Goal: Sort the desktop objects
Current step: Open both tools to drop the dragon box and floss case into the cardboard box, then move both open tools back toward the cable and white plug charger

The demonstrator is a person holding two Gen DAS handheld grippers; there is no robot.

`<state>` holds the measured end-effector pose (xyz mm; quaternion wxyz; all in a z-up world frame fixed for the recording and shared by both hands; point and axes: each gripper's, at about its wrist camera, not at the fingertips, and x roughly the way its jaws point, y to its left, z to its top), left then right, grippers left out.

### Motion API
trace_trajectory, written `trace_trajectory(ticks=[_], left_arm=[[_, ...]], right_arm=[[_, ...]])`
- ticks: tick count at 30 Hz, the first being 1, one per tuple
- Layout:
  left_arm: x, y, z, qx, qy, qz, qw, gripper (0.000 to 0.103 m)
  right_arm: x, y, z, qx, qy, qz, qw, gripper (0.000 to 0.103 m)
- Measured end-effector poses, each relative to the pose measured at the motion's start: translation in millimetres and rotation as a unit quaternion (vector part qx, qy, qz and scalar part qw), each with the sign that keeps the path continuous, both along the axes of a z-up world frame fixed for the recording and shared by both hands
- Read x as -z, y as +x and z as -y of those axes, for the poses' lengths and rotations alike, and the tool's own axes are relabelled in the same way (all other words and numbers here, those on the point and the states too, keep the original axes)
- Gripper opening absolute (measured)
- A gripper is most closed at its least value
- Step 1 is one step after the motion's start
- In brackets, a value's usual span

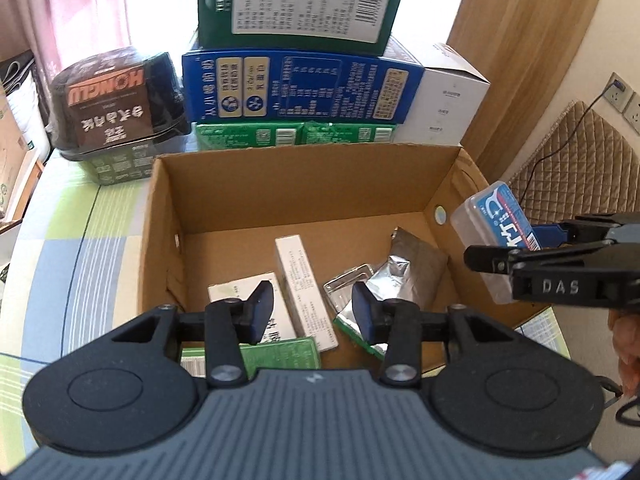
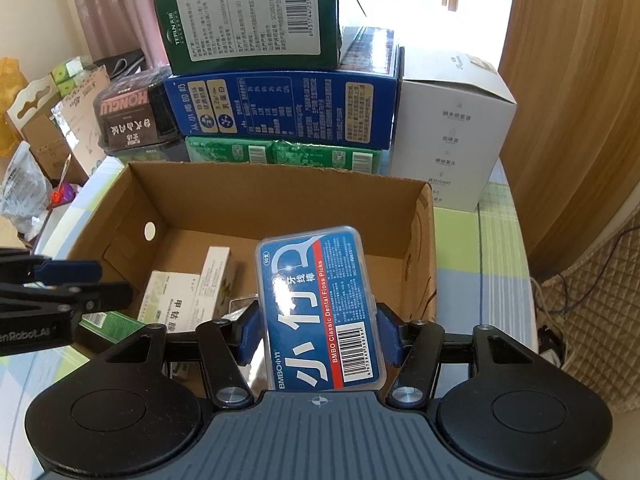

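Left wrist view: the left gripper (image 1: 313, 312) hangs over the open cardboard box (image 1: 280, 184) with its jaws apart and nothing between them, and below sit white cartons (image 1: 304, 280), a green packet (image 1: 280, 356) and a foil pouch (image 1: 384, 276). Right wrist view: the right gripper (image 2: 318, 338) has its blue pads clamped on both sides of the floss pick case (image 2: 316, 308), held above the box's right half, with the left gripper poking in at the left edge.
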<state>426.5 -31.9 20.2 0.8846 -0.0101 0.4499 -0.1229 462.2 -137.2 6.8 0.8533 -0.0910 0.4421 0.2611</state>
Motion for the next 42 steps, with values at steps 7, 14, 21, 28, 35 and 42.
trace_trajectory(ticks=[7, 14, 21, 28, 35, 42], left_arm=[[-2.8, -13.8, -12.6, -0.004, -0.001, 0.006, 1.0, 0.04], [-10.3, -40.5, -18.7, -0.007, 0.004, 0.014, 0.9999, 0.053], [-23.1, -87.2, -23.7, -0.006, 0.004, 0.024, 0.9997, 0.071], [-25.8, -143.5, -32.6, 0.001, 0.013, 0.027, 0.9995, 0.087], [-17.9, -200.1, -43.0, 0.002, 0.026, 0.028, 0.9993, 0.1], [-8.2, -244.4, -44.2, 0.02, 0.038, 0.022, 0.9988, 0.101]], right_arm=[[-7.9, -5.2, 5.4, 0.006, 0.019, 0.012, 1.0, 0.078], [-17.9, -34.1, 19.9, 0.002, 0.021, 0.015, 1.0, 0.079], [-30.4, -84.4, 41.9, -0.008, 0.017, 0.023, 1.0, 0.087], [-31.4, -142.1, 68.8, -0.017, 0.013, 0.017, 1.0, 0.093], [-19.1, -196.8, 94.0, -0.041, -0.013, 0.01, 0.999, 0.099], [5.9, -237.9, 123.5, -0.07, -0.036, -0.01, 0.997, 0.101]])
